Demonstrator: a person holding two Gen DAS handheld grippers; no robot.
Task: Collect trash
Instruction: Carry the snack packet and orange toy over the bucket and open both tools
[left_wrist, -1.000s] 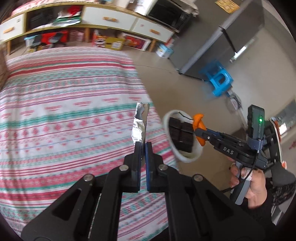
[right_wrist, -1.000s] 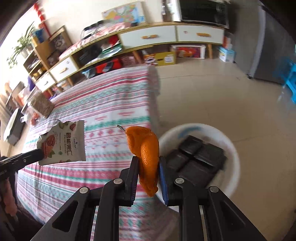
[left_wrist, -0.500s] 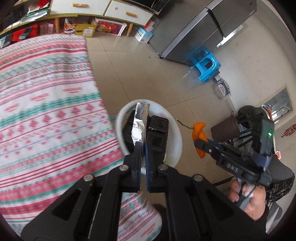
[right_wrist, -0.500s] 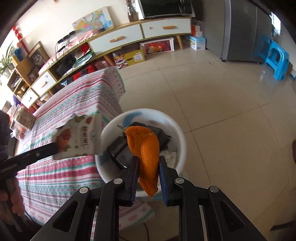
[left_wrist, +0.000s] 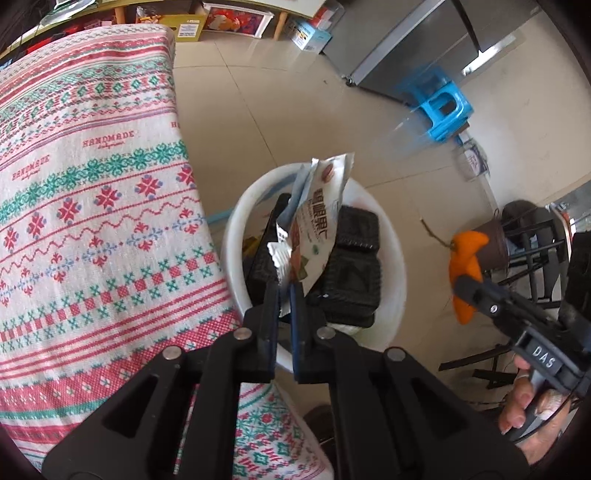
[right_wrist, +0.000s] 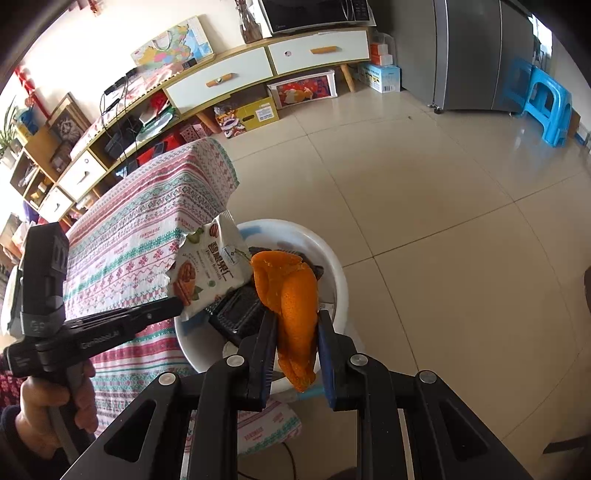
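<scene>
My left gripper (left_wrist: 283, 291) is shut on a white snack wrapper (left_wrist: 317, 221) with printed nuts, held over the white trash bin (left_wrist: 391, 243) on the floor beside the table. The same snack wrapper (right_wrist: 207, 273) and left gripper (right_wrist: 177, 306) show in the right wrist view, above the trash bin (right_wrist: 332, 266). My right gripper (right_wrist: 297, 321) is shut on an orange peel (right_wrist: 291, 299), hanging over the bin's near side. The orange peel (left_wrist: 465, 269) appears right of the bin in the left wrist view, in the right gripper (left_wrist: 461, 284). Black plastic trays (left_wrist: 354, 266) lie inside the bin.
A table with a red, green and white patterned cloth (left_wrist: 92, 206) stands left of the bin. Farther off are a blue stool (left_wrist: 447, 110), a grey fridge (right_wrist: 476, 55), a low cabinet with white drawers (right_wrist: 258, 70) and a dark pot (left_wrist: 498, 243) on tiled floor.
Both grippers moved from above the table edge to over the bin. The wrapper now faces the left camera with its printed side instead of its foil edge. Both grips stayed shut.
</scene>
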